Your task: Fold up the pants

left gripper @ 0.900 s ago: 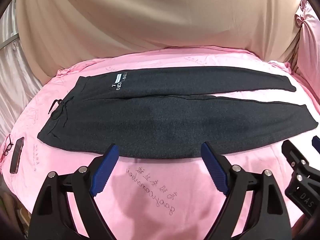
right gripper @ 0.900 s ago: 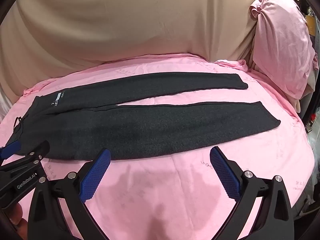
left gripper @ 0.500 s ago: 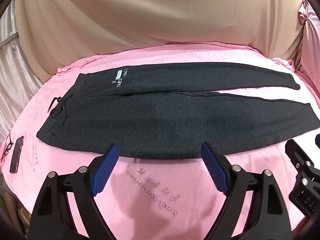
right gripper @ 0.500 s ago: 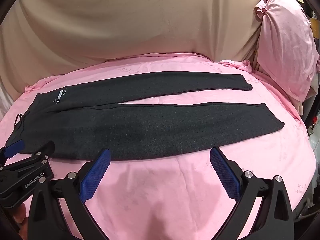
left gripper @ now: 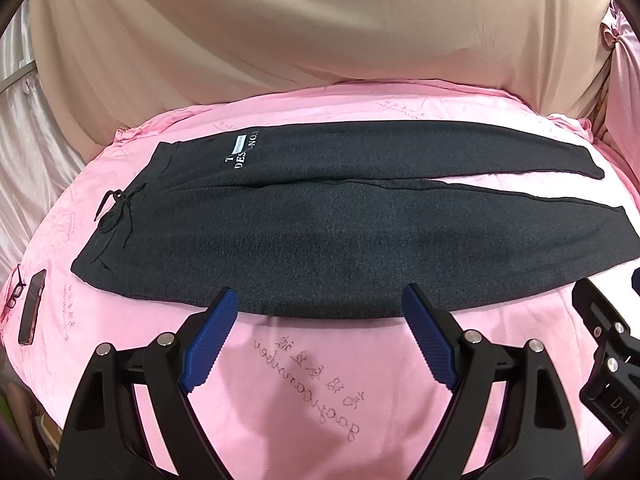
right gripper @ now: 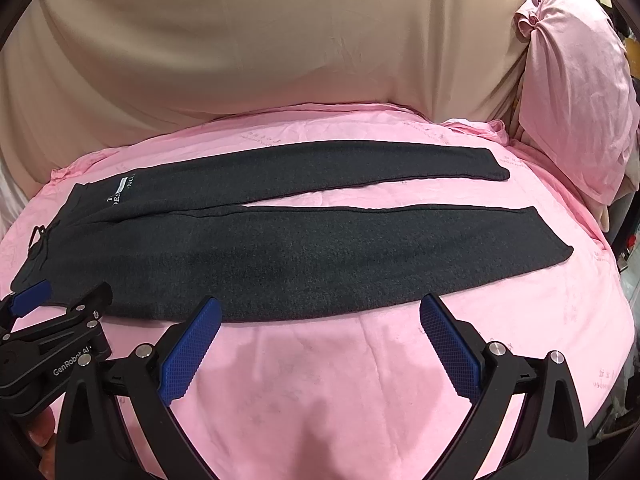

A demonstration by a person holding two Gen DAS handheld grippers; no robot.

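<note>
Pants (left gripper: 340, 232) of dark charcoal knit lie flat across the middle of a pink sheet (left gripper: 320, 380), waistband to the left and both legs running out to the right. The far leg (right gripper: 320, 164) and near leg (right gripper: 360, 248) part into a narrow wedge of pink toward the cuffs. A black drawstring (left gripper: 116, 208) is knotted at the waistband, and white lettering (left gripper: 242, 154) sits near the far left corner; only part of it reads clearly.

The sheet covers a bed and carries faint handwriting-style print (left gripper: 320, 384) in the near area. A beige draped cloth (left gripper: 320, 32) fills the far side of the room, and a pink pillow (right gripper: 576, 96) stands at the far right. At the left edge a phone (left gripper: 32, 306) lies beside a pair of glasses (left gripper: 16, 292), the latter partly cut off by the lens rim. Clutter beyond the pillow is too dark to make out.

The left gripper (left gripper: 318, 340) hangs over the near hem of the pants with its ribbed blue pads spread wide, nothing between them. The right gripper (right gripper: 320, 348) is likewise spread wide and empty, just short of the near leg's edge.
</note>
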